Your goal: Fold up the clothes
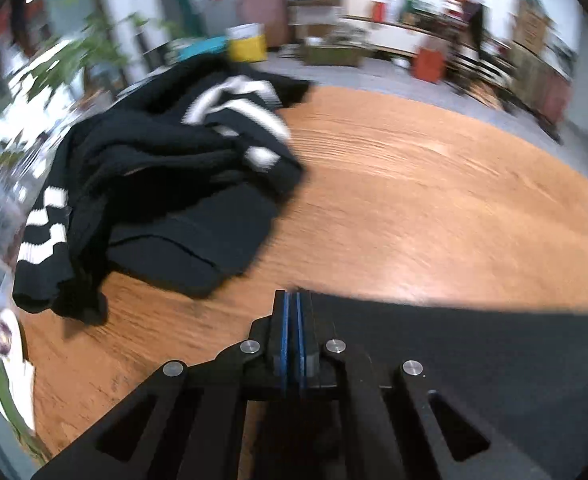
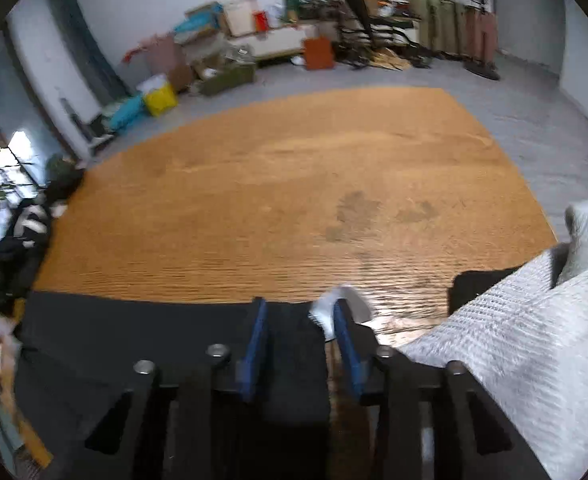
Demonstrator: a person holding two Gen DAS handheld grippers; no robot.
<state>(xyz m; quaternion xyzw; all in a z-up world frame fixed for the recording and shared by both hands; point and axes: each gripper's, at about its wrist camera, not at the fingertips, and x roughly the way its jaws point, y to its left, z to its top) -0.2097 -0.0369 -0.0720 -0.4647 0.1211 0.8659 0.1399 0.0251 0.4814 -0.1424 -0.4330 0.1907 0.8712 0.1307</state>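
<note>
**Two wrist views over one table**

We look from each gripper, forward along its fingers and steeply down at the wooden table (image 1: 413, 200), close above its near edge. The left view faces the table's left part, with the heap of black clothes (image 1: 166, 184) near. The right view takes in the wider tabletop. Both share the flat black cloth (image 2: 134, 328), the table and the cluttered far wall (image 2: 254, 32).
</note>
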